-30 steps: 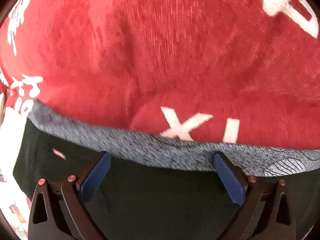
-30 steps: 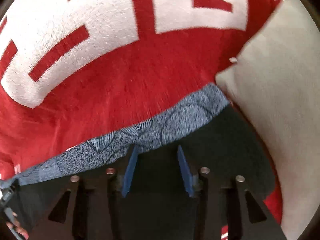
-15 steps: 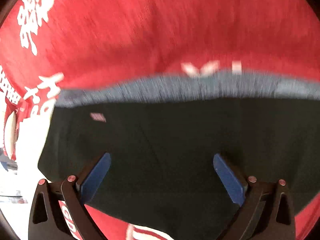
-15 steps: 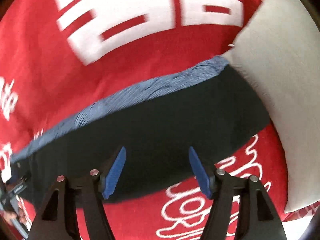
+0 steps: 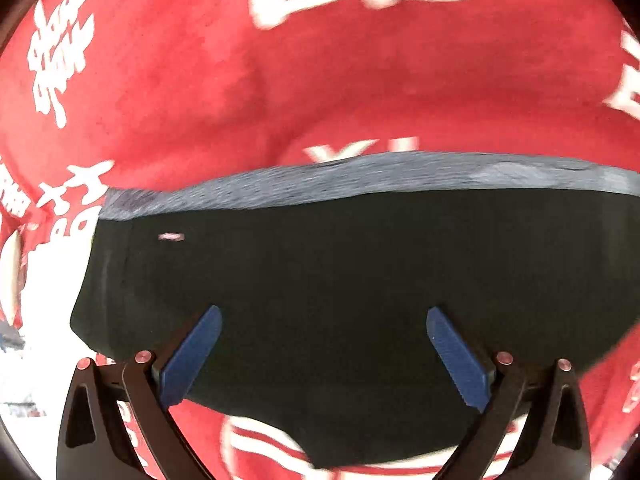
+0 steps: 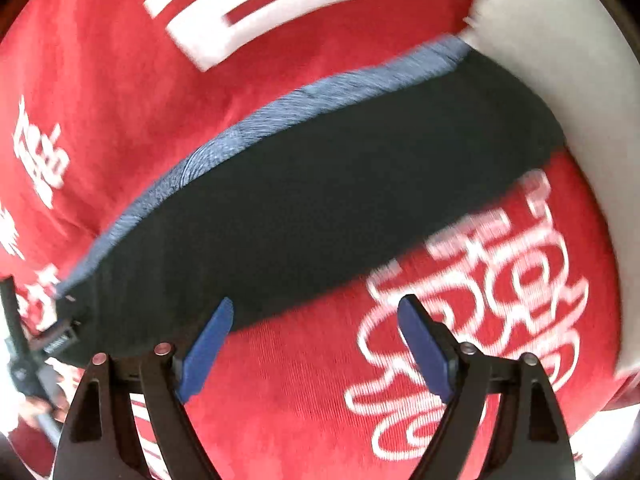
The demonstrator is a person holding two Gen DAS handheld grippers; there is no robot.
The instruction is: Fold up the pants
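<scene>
Left wrist view: we see the left gripper [image 5: 324, 320] with its jaws wide apart and nothing between them, above the black pants [image 5: 340, 280]. These lie folded flat on the red blanket [image 5: 320, 92], with their grey band [image 5: 360, 180] along the far edge. Our right gripper [image 6: 314, 312] has just been opening; it is released and empty, near the pants' edge. A white pillow [image 6: 580, 80] touches the pants.
</scene>
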